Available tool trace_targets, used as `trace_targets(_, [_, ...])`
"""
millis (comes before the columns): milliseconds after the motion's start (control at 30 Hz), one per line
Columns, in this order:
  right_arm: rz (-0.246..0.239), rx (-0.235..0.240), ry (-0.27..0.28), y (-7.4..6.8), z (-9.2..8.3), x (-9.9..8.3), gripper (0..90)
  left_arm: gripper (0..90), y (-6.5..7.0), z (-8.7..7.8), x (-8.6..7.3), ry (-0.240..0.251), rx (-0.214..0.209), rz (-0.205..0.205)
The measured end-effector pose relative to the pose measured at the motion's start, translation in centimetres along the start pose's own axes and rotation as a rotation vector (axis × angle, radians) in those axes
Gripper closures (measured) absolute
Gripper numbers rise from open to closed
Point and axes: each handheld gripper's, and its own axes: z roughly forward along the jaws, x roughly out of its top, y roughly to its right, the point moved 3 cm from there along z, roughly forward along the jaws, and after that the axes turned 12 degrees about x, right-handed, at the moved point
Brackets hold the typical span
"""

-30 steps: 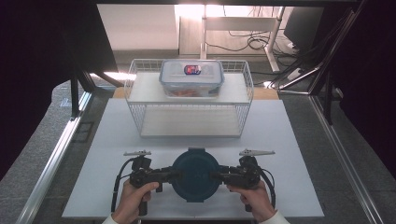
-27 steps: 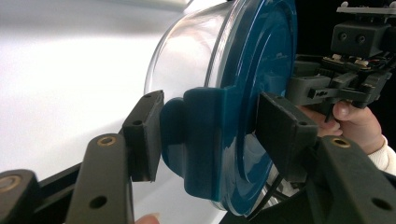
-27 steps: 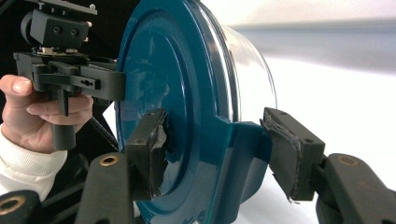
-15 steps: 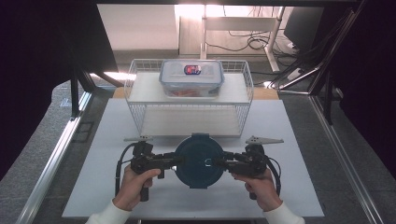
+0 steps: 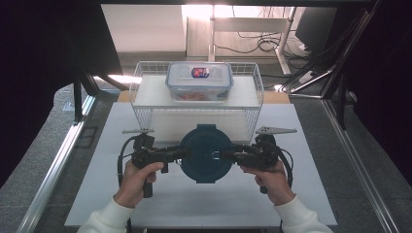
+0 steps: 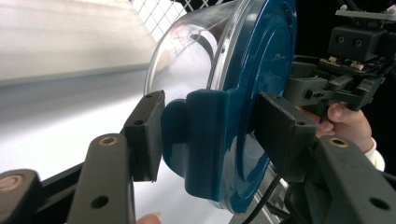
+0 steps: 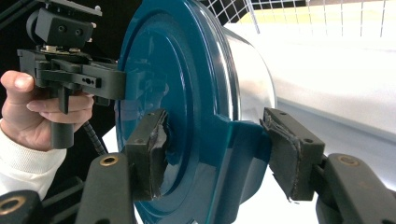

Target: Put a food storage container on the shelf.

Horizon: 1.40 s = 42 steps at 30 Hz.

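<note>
A white table (image 5: 121, 204) carries a wire basket (image 5: 145, 114) at its far edge, a lidded box (image 5: 199, 82) on top. Above the table's middle hangs a round container (image 5: 204, 154) with a blue lid, clamped by its side tabs between the left gripper (image 5: 182, 153) and right gripper (image 5: 228, 155).

Rectangular container's (image 5: 199, 80) red contents indistinct.
</note>
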Motion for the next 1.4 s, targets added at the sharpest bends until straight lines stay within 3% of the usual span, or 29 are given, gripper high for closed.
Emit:
trace_targets(233, [-0.018, -0.001, -0.001, 0.0, -0.1, 1.7, 41.8, 44.4, 0.1, -0.2, 1.3, 0.018, -0.001, 0.014])
trace_targets(467, [-0.049, -0.022, -0.008, -0.1, -0.2, 3.3, 41.8, 44.4, -0.1, -0.1, 2.6, 0.034, -0.028, 0.010])
trace_targets(800, [-0.048, -0.020, 0.002, 0.0, -0.5, 4.8, 41.8, 44.4, 0.5, -0.3, 4.5, 0.038, -0.017, 0.042])
trace_targets(1400, [-0.057, -0.020, 0.004, 0.2, -0.4, 7.7, 41.9, 44.4, 0.7, -0.8, 7.6, 0.057, -0.010, 0.057])
